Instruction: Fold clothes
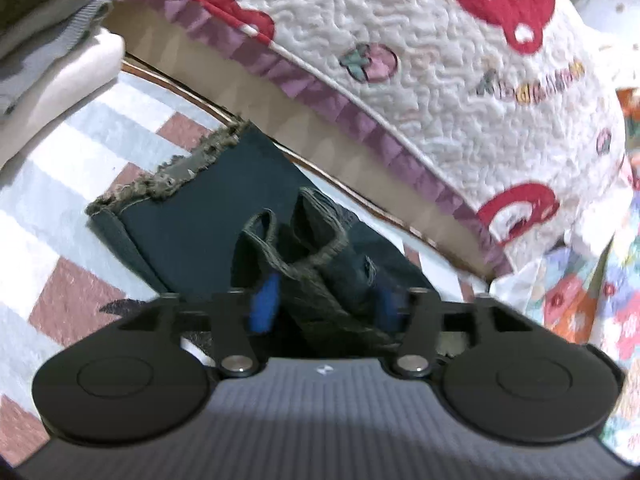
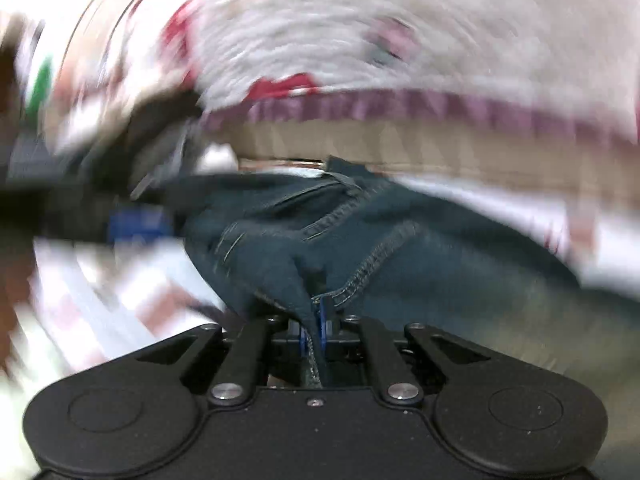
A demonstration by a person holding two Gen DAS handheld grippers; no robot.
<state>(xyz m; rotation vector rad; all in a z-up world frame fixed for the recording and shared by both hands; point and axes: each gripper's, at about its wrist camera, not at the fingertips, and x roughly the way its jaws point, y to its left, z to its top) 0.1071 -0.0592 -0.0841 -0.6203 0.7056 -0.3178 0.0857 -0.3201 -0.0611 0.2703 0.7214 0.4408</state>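
Underneath, a checked bedsheet (image 1: pixel 60 184) in pale blue, white and dusty-pink squares. Along its far edge, a white quilted coverlet (image 1: pixel 440 92) with red bear heads, small strawberries and a purple pleated trim (image 1: pixel 304 80), a tan band just under the trim. At the sheet's far left corner, a stack of folded clothes (image 1: pixel 48 52) in grey, white and pale pink. At the right edge, a floral fabric (image 1: pixel 592 304) in orange, pink and blue. Right wrist view heavily blurred.
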